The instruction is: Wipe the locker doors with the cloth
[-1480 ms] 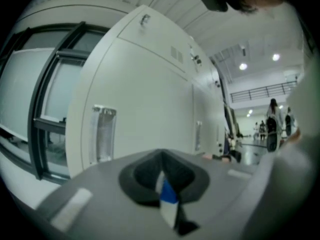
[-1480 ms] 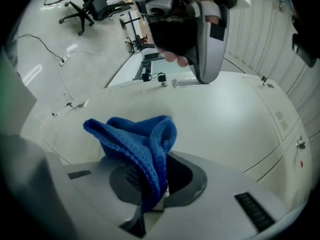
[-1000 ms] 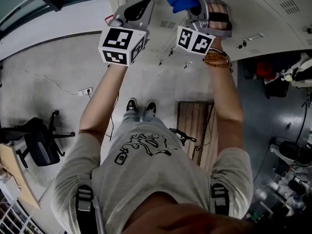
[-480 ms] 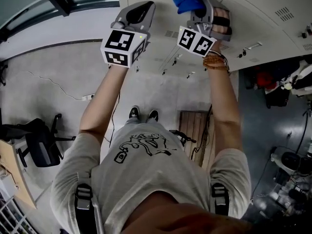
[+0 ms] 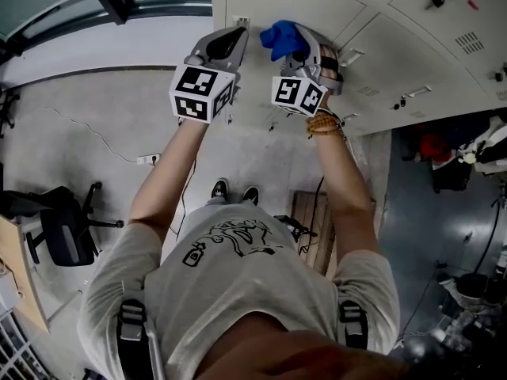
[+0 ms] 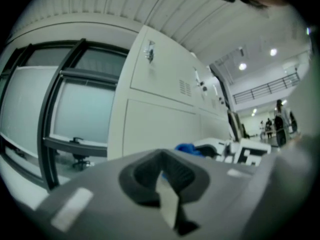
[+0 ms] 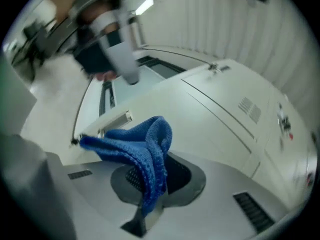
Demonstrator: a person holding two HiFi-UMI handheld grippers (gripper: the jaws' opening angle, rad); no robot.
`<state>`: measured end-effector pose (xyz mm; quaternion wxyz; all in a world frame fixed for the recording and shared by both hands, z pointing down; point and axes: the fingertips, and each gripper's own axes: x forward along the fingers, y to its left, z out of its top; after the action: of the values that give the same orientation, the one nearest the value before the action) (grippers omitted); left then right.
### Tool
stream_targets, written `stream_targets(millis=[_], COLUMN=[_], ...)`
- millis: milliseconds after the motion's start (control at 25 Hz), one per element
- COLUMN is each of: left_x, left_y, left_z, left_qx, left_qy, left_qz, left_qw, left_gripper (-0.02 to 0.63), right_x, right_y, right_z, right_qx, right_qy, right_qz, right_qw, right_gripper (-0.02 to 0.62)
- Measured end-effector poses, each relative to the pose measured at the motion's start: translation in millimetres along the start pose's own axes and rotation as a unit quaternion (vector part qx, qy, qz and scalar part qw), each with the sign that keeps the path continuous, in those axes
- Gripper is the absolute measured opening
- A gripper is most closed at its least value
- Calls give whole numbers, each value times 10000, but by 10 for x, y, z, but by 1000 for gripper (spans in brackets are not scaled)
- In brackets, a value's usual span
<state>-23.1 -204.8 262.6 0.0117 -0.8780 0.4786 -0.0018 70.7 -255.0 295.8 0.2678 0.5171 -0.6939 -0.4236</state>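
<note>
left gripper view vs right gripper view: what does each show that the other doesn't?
Left gripper view only: a dark-framed window, distant ceiling lights, and the left gripper with its jaws together on nothing. Right gripper view only: the right gripper with its jaws shut on the blue cloth. Both: the pale locker doors with vent slots, and the cloth.

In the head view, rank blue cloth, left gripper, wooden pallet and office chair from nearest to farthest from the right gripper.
1. blue cloth, clamped in the right gripper itself.
2. left gripper, close beside it, leftward.
3. wooden pallet, on the floor below.
4. office chair, far left on the floor.
</note>
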Motion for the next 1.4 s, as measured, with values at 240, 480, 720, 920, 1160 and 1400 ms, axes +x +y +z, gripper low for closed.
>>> stream_targets(millis=[240, 480, 720, 920, 1160, 1400], left_x=[-534, -682, -611, -620, -651, -665], left_y=[-241, -587, -757, -831, -807, -819], left_z=[157, -141, -65, -35, -99, -99], left_qx=[-579, -415, -411, -325, -396, -418], left_qy=[-349, 36, -95, -131, -68, -68], left_qz=[-44, -308, -434, -483, -460, -452], left_qw=[9977, 9987, 9982, 9982, 9981, 9981], left_gripper=[2, 2, 2, 2, 2, 2], right_x=[-899, -1683, -1645, -1642, -1651, -1685], right_y=[-131, 128, -117, -142, -161, -192], right_z=[247, 351, 414, 375, 397, 457], right_qx=[4394, 5385, 5176, 5214, 5126, 5118], right_qy=[-12, 222, -22, 11, -21, -108], right_qz=[1090, 1019, 902, 856, 859, 880], right_qw=[8916, 8361, 8508, 8490, 8543, 8545], right_gripper=[31, 31, 31, 31, 31, 31])
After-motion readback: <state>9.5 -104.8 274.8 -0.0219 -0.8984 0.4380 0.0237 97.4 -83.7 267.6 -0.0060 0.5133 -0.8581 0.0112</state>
